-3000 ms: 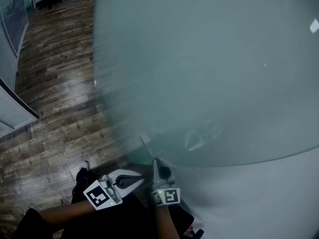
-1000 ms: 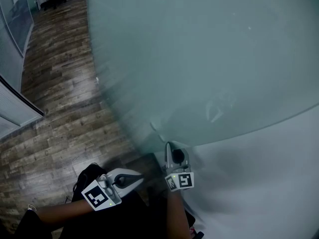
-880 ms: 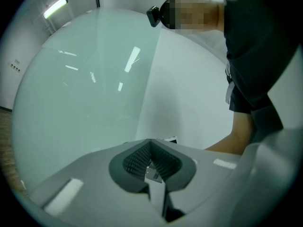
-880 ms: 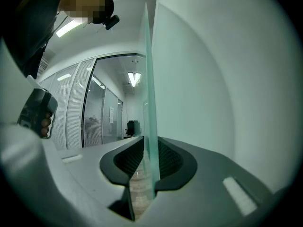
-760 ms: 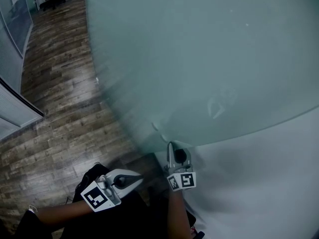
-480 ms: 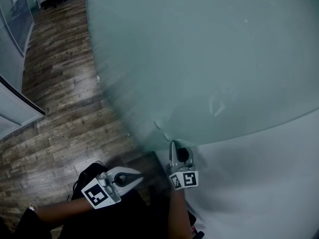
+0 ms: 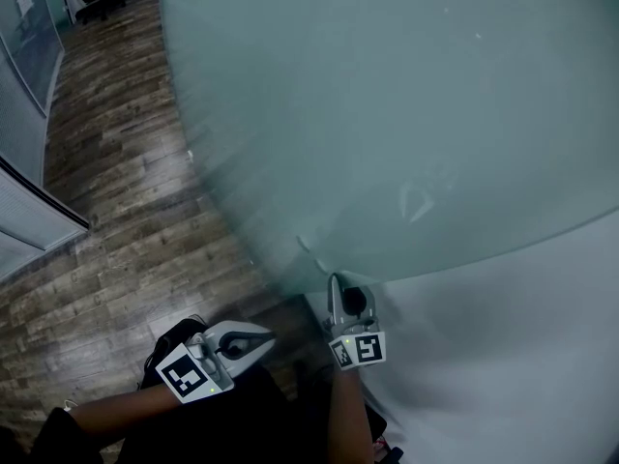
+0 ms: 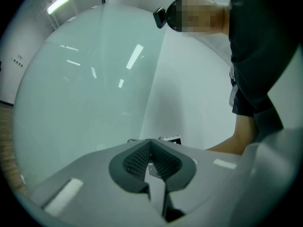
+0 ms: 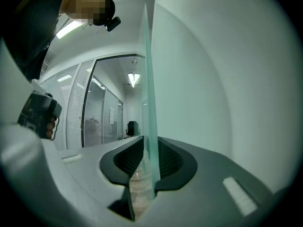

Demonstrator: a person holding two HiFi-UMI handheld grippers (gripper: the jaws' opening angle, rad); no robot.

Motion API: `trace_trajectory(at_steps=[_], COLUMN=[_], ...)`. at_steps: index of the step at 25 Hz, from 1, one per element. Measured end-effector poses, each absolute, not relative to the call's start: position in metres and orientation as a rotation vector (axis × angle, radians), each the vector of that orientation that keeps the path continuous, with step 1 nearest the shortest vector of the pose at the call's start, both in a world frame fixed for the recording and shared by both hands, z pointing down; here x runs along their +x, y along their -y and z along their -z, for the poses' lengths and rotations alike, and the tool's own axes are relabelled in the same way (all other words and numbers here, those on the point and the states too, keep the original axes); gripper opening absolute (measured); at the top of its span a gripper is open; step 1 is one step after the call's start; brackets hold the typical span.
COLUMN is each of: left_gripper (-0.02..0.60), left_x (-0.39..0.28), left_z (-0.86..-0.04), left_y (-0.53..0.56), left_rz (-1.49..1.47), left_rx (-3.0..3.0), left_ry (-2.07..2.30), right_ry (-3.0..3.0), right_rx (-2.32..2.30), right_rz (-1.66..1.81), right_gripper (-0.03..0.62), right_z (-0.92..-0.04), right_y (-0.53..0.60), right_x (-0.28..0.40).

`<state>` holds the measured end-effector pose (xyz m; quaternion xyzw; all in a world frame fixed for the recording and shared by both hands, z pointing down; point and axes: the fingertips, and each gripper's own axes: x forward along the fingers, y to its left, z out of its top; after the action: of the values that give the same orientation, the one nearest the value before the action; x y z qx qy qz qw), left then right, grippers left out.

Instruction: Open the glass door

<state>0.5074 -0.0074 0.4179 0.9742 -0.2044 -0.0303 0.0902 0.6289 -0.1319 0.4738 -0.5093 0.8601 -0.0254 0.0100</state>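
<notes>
Edge of the glass door [image 7: 387, 114] sits pinched in our right gripper [image 9: 147, 164] — the pane stands upright over the wooden floor [image 7: 116, 211]. Our left gripper [image 8: 151, 159] is pressed together, empty, nearby.

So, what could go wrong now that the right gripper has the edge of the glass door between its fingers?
1. The right gripper holds only the thin, smooth edge of the glass door; the fingers may slip off when it pulls.
2. The white wall is close beside the door, so the gripper could scrape it.
3. The left gripper is shut and empty, so it gives no backup.
</notes>
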Motion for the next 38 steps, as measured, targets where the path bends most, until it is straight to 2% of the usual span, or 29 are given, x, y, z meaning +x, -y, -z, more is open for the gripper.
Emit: trace_trajectory(at_steps=[12,15,18,24,27,28,29,30,38], left_gripper=[0.000,0.000,0.000,0.000,0.000,0.000,0.000,0.000,0.000], left_x=[0.501,0.496,0.480,0.449,0.438,0.433,0.427,0.420,0.344], left_z=[-0.415,-0.416,-0.412,-0.412,-0.411,-0.409,-0.407,-0.406,-0.392], left_y=[0.005,0.010,0.018,0.026,0.026,0.026,0.026,0.027,0.044], left_rz=[0.153,0.182,0.250,0.237,0.262,0.274,0.285,0.293,0.333], left_rx=[2.838,2.819,2.787,2.724,2.741,2.752,2.760,2.760,2.656], left_ry=[0.687,0.696,0.763,0.906,0.917,0.935,0.966,1.007,1.309], right_ry=[-2.688,-2.667,-2.664,-2.688,-2.718,-2.742,-2.776,-2.811,-2.818], right_rx=[-1.584,-1.614,-1.658,-1.802,-1.779,-1.743,-1.694,-1.635,-1.312], right_rz=[0.118,0.151,0.142,-0.059,-0.060,-0.050,-0.045,-0.042,0.019], right_gripper=[0.083,0.124,0.135,0.138,0.124,0.096,0.026,0.002,0.002], right_z=[-0.470,-0.474,-0.472,-0.462,-0.462,-0.462,-0.461,-0.457,-0.399], right_y=[0.130,0.133,0.121,0.079,0.064,0.060,0.058,0.056,0.077], right_x=[0.632,0.638,0.643,0.634,0.614,0.603,0.588,0.572,0.442])
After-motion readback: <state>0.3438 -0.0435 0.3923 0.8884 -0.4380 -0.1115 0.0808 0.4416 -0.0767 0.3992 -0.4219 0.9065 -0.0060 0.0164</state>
